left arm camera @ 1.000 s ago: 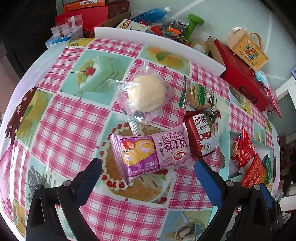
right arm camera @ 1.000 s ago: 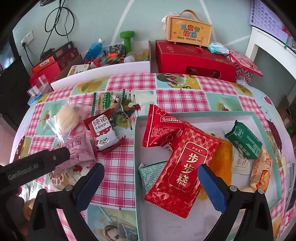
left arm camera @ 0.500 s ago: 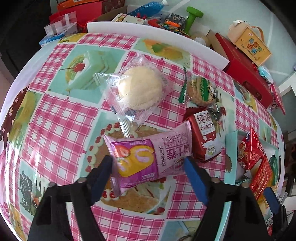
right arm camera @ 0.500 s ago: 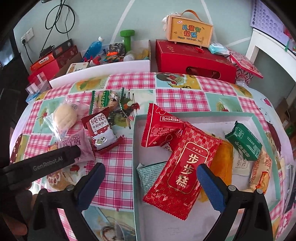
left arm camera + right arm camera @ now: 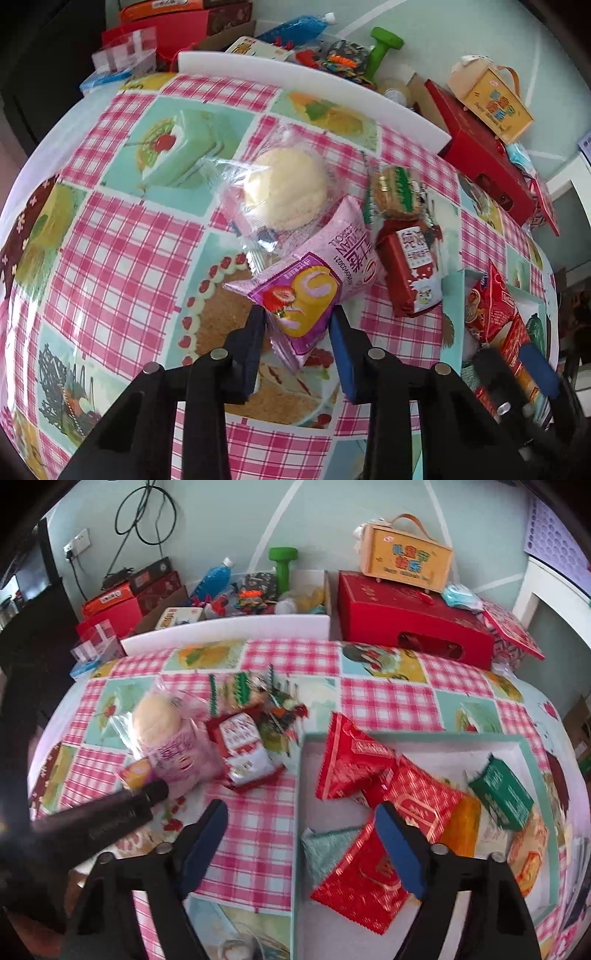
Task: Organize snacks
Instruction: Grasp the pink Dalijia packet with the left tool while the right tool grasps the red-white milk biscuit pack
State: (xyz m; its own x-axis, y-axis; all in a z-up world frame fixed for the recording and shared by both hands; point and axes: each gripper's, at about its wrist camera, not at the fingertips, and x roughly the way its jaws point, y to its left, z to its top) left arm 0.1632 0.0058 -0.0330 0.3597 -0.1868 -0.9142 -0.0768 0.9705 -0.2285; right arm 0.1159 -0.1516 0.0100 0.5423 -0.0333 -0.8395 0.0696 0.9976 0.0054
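grip just made on the pink swiss-roll packet by the left gripper

tablecloth in pink check carries the loose snacks, and the teal tray at the right side already holds several red and green packs. a second ago the left jaws stood wide with the pink packet lying flat between them; now they have shut onto its near end, and the far end has tipped up against the bagged cream bun, so the packet looks ready to be lifted to the tray. it sits pinched between the two blue pads, just beside the small red pack. the right gripper is closing from nearly full spread, straddling the tray's left wall, with the big red packet at its right pad and nothing pressed between the pads yet.
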